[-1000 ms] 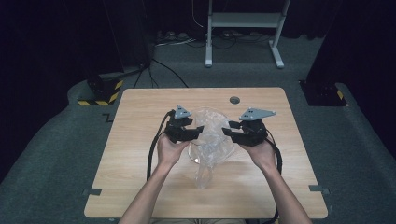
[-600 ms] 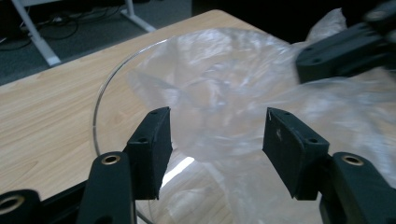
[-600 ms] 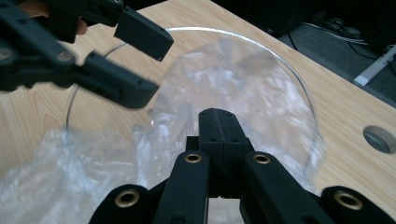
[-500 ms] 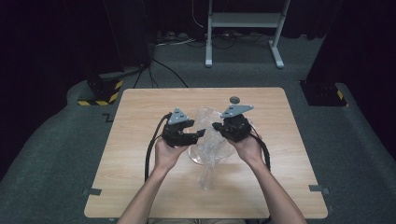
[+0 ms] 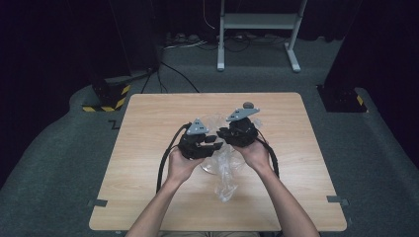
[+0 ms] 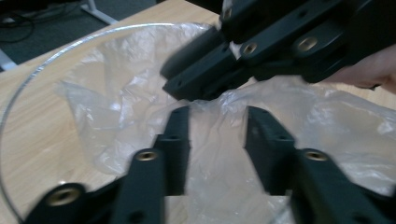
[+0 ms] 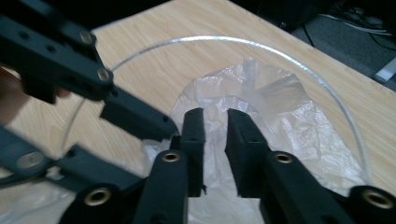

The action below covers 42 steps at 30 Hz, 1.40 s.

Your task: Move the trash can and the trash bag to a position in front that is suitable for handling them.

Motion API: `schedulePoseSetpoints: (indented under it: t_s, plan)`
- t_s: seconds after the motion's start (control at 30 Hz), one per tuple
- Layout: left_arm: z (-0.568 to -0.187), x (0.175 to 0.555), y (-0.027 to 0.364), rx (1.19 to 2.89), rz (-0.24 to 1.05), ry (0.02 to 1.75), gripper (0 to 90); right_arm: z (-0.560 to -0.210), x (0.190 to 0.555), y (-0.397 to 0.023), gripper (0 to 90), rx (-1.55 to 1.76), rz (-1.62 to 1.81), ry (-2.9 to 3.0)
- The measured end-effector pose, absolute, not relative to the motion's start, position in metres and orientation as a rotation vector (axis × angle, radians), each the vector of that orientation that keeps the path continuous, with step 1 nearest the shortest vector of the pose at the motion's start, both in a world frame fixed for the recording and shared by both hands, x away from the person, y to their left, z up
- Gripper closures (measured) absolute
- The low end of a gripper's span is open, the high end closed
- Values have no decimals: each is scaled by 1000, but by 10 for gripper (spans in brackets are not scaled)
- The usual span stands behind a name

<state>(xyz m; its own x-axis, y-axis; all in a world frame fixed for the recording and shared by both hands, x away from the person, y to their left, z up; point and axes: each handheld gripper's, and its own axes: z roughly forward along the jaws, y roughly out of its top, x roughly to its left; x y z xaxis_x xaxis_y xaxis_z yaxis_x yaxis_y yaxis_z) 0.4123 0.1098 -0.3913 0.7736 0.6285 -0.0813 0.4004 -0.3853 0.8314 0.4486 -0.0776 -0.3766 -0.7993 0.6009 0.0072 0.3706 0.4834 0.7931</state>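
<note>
The clear plastic bag (image 5: 225, 165) lies crumpled in a glass bowl (image 7: 289, 51) at the middle of the surface (image 5: 148, 128). The left tool (image 5: 213, 144), jaws just closing, stands part open over the bag. The right tool (image 5: 223, 133), jaws just opening, shows a narrow gap with the film behind it; grip cannot be told.

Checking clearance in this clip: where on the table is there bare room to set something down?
The table is bare along its left side, right side and near edge. The middle is crowded: both hand-held grippers, left and right, meet over the plastic bag and glass bowl.
</note>
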Motion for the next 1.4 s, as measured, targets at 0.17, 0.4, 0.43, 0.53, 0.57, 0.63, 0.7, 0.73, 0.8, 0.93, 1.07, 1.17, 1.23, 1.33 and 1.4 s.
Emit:
schedulePoseSetpoints:
  t_s: [0.17, 0.4, 0.43, 0.53, 0.57, 0.63, 0.7, 0.73, 0.8, 0.93, 1.07, 1.17, 1.23, 1.33, 1.4]
  plan:
    - [-391, 415, 111, 2049, 297, 770, 823, -369, 442, -88, 632, 840, 1264, 2409]
    - [-391, 419, 118, 2046, 323, 803, 899, -361, 429, -108, 544, 842, 1313, 2326]
    - [-391, 420, 119, 2042, 323, 810, 900, -360, 427, -112, 538, 846, 1315, 2310]
    - [-390, 421, 126, 2028, 332, 834, 900, -359, 425, -120, 528, 852, 1309, 2279]
    - [-390, 422, 128, 2017, 335, 845, 900, -359, 425, -122, 526, 855, 1303, 2269]
    - [-389, 422, 133, 2007, 345, 857, 900, -360, 427, -125, 518, 863, 1293, 2259]
    - [-389, 423, 137, 1989, 351, 876, 899, -361, 428, -126, 516, 873, 1277, 2256]
    - [-389, 424, 139, 1987, 354, 880, 899, -362, 430, -126, 517, 878, 1264, 2257]
    - [-390, 424, 143, 1973, 358, 891, 899, -364, 434, -124, 521, 898, 1246, 2262]
    - [-393, 422, 147, 1955, 372, 889, 894, -370, 446, -117, 573, 937, 1179, 2293]
    - [-394, 420, 150, 1937, 371, 884, 874, -377, 457, -105, 718, 945, 1109, 2366]
    - [-393, 419, 154, 1914, 377, 886, 826, -381, 461, -96, 812, 927, 1078, 2407]
    - [-392, 417, 157, 1886, 375, 877, 743, -382, 461, -89, 854, 912, 1062, 2419]
    - [-390, 412, 158, 1856, 367, 860, 586, -382, 463, -84, 879, 906, 1057, 2425]
    - [-387, 408, 158, 1845, 362, 838, 515, -382, 464, -82, 887, 910, 1061, 2424]
